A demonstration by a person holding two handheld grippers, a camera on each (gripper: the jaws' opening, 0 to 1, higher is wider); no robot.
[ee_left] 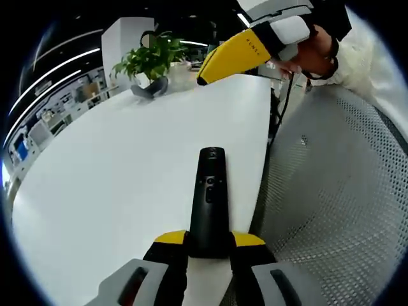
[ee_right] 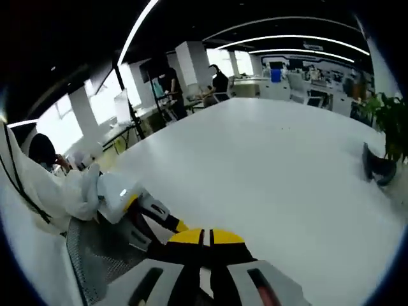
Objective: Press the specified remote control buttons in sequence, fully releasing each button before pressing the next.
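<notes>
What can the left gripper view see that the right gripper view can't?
Left gripper view: a black remote clamped between the left gripper jaws, over the table edge, and the right gripper held up in a hand above the far side.

Right gripper view: the right gripper's own jaws closed together with nothing between them, and people standing far off in the office.

Both: the white table, the potted plant on it, and a white sleeve.
</notes>
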